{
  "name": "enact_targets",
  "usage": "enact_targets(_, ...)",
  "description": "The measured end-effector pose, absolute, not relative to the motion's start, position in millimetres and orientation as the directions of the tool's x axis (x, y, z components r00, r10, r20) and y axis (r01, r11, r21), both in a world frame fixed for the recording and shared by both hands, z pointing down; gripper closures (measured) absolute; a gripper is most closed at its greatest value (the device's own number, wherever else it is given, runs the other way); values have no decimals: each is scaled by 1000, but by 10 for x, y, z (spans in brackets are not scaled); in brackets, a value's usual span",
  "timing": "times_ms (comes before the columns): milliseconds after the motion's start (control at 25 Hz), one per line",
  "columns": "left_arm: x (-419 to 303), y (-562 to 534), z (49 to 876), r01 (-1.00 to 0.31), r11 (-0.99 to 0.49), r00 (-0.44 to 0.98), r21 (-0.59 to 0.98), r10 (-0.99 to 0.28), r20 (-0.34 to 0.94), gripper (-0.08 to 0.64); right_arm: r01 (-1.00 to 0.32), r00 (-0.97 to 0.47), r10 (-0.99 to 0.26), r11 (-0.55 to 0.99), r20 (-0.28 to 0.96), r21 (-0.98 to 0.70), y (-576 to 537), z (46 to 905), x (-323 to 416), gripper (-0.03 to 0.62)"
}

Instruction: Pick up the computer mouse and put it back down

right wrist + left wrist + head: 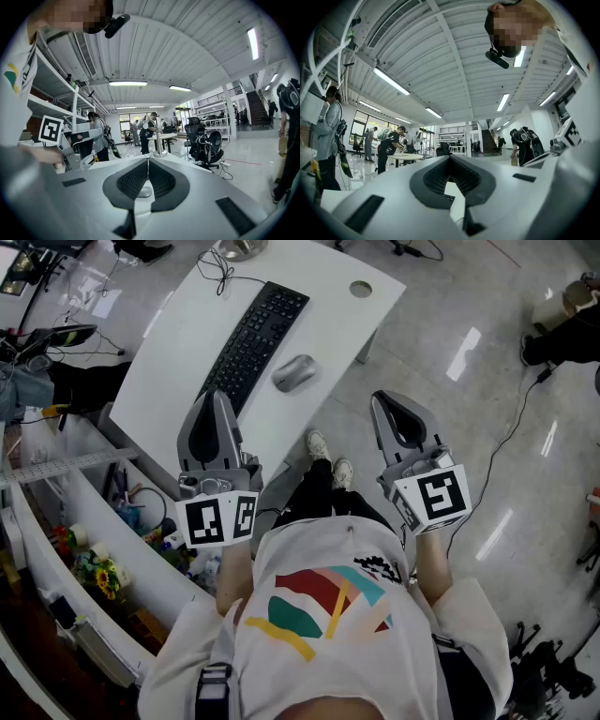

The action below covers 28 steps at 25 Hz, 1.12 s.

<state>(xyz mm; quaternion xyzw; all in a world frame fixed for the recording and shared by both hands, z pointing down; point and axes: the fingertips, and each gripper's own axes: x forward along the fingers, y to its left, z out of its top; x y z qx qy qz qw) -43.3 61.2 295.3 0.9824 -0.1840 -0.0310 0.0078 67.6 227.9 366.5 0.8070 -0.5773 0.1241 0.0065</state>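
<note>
A grey computer mouse [294,372] lies on the white desk [178,343], just right of a black keyboard [251,345]. My left gripper [214,396] hovers over the desk's near edge, close to the keyboard's near end, jaws together and empty. My right gripper [380,399] hangs over the floor to the right of the desk, near side of the mouse, also shut and empty. In the right gripper view the mouse [144,191] shows low through the gap behind the closed tips [148,160]. The left gripper view shows only white desk below its closed tips [450,157].
A round cable hole [360,289] sits at the desk's far right corner. Cluttered shelving [94,521] runs along the left. A black cable [511,442] crosses the glossy floor on the right. Other people work at a round table [161,137] and an office chair [206,145] stands beyond.
</note>
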Motion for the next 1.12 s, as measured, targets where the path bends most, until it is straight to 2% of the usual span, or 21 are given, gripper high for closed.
enact_targets(160,-227,364,3082,-375,-926,924,45,-377,-55,514,-947,269,-940,-298,210,-123,1917,3699,852,578)
enact_targets(320,-104,52,3258,-383,-921,922,65,-385,-29,514,-959,268,-933,-283,241,-29,1530,3723,994,578)
enact_targets(600,132,-510,3375,-474,-864,875,169,-484,-20,514,-983,171,-947,-181,273,-9,809,3571,1411,578)
enact_targets(760,126,-835,3423,-504,-842,856,191,-516,-16,514,-983,183,-940,-181,289,35,311,3599,1490,577)
enact_targets(1120,106,-1129,3467,-619,-761,777,194,-629,17,514,-1000,-3,-914,12,406,19,-176,3886,1457,577)
